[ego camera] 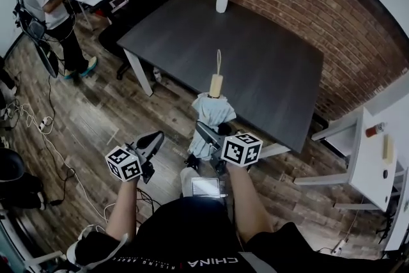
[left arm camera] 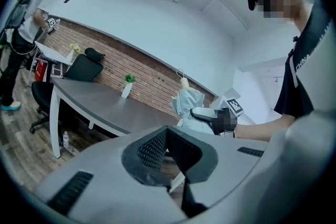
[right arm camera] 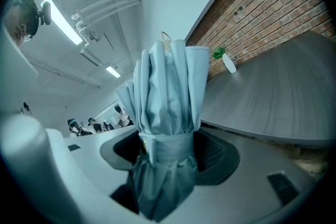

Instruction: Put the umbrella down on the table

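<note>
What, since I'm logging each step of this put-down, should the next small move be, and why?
Probably carry the umbrella forward until it is over the table. The right gripper has its jaws clamped on the umbrella's strapped middle and holds it upright. In the head view, the gripper sits short of the table's near edge, so lowering now would likely miss the tabletop.

Black short-sleeved shirt (ego camera: 185,233) on the person: white print "CHINA" near the hem, upside down in the head view. The smaller line beside it is illegible. The same word runs vertically down the shirt in the left gripper view.
</note>
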Tool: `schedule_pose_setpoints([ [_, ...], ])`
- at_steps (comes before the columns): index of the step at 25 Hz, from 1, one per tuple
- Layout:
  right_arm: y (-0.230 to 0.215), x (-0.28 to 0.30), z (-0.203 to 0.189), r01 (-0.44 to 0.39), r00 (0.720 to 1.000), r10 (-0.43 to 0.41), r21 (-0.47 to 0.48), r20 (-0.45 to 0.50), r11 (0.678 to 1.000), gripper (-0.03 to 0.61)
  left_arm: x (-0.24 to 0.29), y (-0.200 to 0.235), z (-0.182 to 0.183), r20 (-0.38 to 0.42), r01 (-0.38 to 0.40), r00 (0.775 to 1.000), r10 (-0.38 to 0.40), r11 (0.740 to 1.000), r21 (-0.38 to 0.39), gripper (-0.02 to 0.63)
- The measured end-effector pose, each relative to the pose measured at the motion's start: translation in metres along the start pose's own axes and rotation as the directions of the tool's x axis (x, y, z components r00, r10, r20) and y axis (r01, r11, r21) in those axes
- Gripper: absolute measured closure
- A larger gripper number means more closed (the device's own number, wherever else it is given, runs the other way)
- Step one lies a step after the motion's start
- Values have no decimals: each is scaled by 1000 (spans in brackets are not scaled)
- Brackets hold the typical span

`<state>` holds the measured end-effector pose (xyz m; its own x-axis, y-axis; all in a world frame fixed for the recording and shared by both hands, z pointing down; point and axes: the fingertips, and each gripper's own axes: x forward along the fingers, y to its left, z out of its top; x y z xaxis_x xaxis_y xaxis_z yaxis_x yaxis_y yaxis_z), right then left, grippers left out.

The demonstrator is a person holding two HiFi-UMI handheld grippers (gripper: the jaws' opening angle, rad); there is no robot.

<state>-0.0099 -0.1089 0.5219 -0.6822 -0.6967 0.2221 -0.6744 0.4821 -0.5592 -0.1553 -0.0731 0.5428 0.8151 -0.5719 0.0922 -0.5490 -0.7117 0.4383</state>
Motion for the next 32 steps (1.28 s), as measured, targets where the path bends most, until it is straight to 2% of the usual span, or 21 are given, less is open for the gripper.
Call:
schedule_pose_setpoints([
  [5, -20, 43, 21, -25, 1000, 25, 17, 6, 1000, 287, 21, 41, 21, -14, -27, 1000, 27, 1000, -4, 612],
  [10, -52, 76, 52, -23, 1000, 23, 41, 15, 999, 287, 60, 72, 44, -52, -10, 999, 11, 1000, 22, 612],
  [21, -119, 130, 110, -10, 1000, 8, 73, 21, 997, 287, 138, 132, 85, -95, 5, 996, -2, 1000, 28, 612],
  [27, -145, 153, 130, -16, 1000, 15, 78, 13, 997, 287, 170, 150, 107, -56, 12, 998, -13, 1000, -20, 612],
  [32, -155, 165, 133, -16, 1000, 16, 88, 4, 996, 287, 181, 164, 105, -79, 10, 997, -11, 1000, -14, 612],
])
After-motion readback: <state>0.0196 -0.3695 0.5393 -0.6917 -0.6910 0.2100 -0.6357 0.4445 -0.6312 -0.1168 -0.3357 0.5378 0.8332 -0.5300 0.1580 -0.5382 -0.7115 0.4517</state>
